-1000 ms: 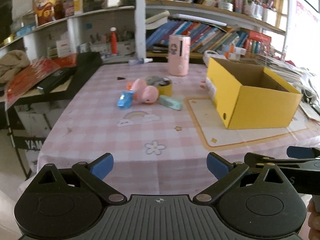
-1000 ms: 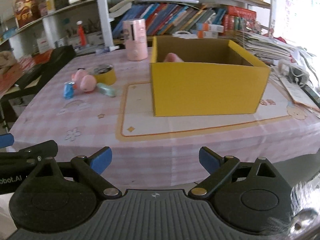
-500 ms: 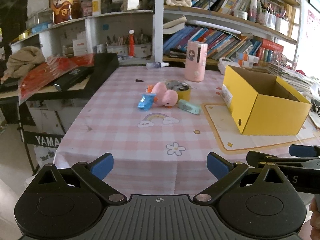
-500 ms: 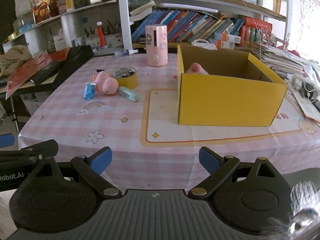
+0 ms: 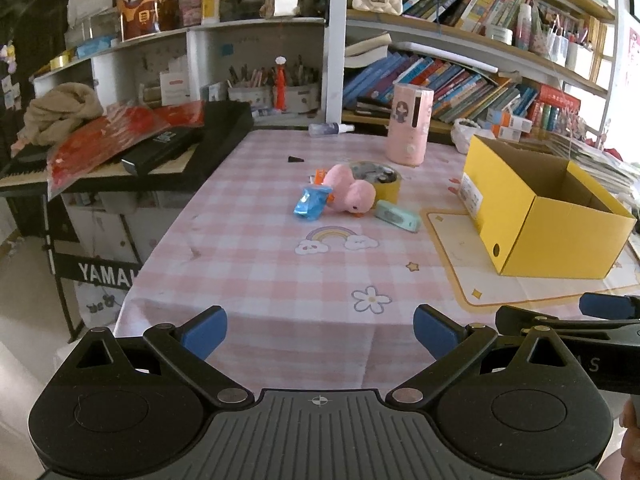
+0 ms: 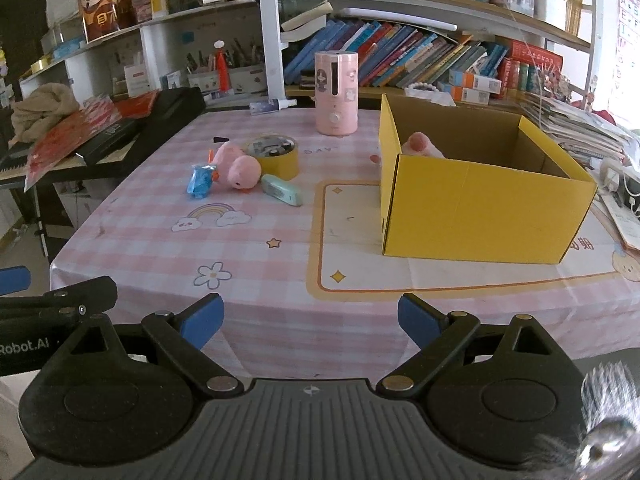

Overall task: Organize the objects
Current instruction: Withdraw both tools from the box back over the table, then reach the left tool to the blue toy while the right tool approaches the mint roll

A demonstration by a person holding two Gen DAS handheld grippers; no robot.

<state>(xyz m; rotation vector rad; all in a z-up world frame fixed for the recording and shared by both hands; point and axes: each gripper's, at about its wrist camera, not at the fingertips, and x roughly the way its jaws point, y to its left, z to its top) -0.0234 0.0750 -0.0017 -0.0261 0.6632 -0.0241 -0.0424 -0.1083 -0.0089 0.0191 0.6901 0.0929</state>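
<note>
On the pink checked tablecloth lie a pink plush toy (image 5: 348,194) (image 6: 238,168), a blue wrapped packet (image 5: 312,202) (image 6: 200,180), a mint green case (image 5: 398,216) (image 6: 282,189) and a yellow tape roll (image 5: 380,180) (image 6: 276,154), clustered mid-table. An open yellow box (image 5: 560,236) (image 6: 476,216) stands to their right, with a pink item (image 6: 418,145) inside. My left gripper (image 5: 320,330) is open and empty over the table's near edge. My right gripper (image 6: 310,318) is open and empty too, beside it.
A tall pink cylinder (image 5: 408,124) (image 6: 335,94) and a small spray bottle (image 5: 330,128) stand at the table's far side. A black keyboard (image 5: 160,152) with red packaging sits left of the table. Bookshelves (image 6: 420,60) fill the back; papers (image 6: 580,124) pile at right.
Both grippers have drawn back from the table, so the objects and box look smaller and farther away. Both stay open and empty.
</note>
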